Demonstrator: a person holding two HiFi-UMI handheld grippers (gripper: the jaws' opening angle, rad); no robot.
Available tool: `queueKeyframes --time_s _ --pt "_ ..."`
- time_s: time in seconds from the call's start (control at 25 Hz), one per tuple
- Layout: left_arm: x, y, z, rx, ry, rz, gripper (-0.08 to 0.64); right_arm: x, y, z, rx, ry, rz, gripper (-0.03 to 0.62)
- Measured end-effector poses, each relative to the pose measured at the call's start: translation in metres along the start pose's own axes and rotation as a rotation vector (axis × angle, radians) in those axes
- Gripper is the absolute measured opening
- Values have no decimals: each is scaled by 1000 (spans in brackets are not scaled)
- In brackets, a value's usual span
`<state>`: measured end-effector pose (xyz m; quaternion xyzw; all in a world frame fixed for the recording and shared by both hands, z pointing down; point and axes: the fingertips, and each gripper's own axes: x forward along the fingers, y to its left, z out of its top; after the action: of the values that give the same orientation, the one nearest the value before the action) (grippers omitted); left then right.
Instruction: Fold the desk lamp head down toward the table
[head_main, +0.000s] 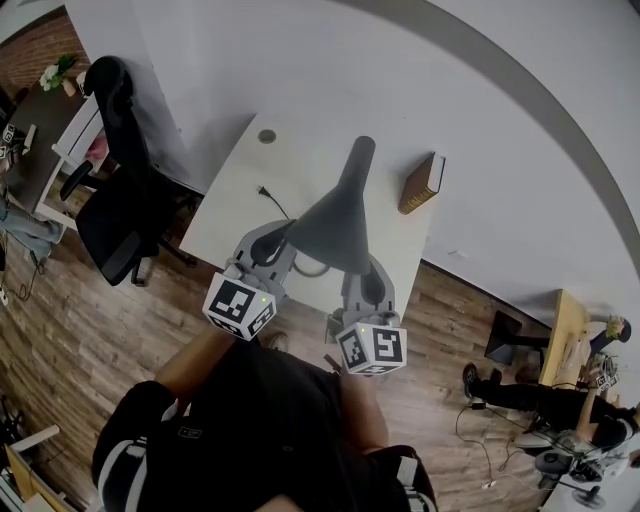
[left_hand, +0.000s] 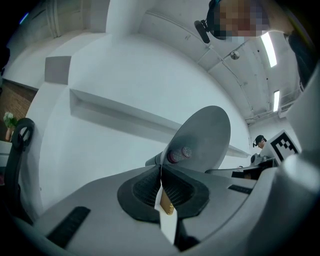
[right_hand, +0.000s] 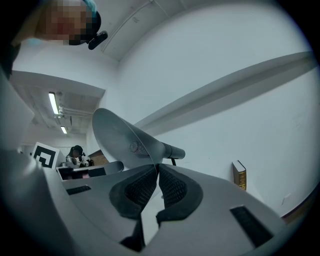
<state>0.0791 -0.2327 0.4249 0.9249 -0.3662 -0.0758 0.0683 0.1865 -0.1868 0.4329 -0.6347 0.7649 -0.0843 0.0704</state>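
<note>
The desk lamp's grey cone-shaped head (head_main: 335, 225) hangs over the near part of the white table (head_main: 225, 205), and its neck (head_main: 358, 160) runs back toward the wall. My left gripper (head_main: 285, 240) reaches in under the shade's left side, shut on the thin rim (left_hand: 161, 172). My right gripper (head_main: 362, 268) holds the right side the same way. In the left gripper view the open mouth of the shade (left_hand: 205, 140) and the bulb (left_hand: 180, 154) face me. The right gripper view shows the shade (right_hand: 120, 137) edge pinched between the pads (right_hand: 172, 187). Both sets of fingertips are hidden under the shade in the head view.
A brown book (head_main: 422, 183) stands on the table's right edge, also visible in the right gripper view (right_hand: 240, 175). A black power cord (head_main: 270, 198) lies left of the lamp. A black office chair (head_main: 120, 190) stands left of the table. The wall runs behind.
</note>
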Motion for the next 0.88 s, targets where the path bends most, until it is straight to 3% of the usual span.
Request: queueKeyframes --time_s 0.44,0.88 --pt "-2 2 -24 109 -28 -12 32 1 -6 -23 -30 45 -17 23" --pt "3 11 -62 127 34 -15 32 7 -18 -59 -98 97 -63 18"
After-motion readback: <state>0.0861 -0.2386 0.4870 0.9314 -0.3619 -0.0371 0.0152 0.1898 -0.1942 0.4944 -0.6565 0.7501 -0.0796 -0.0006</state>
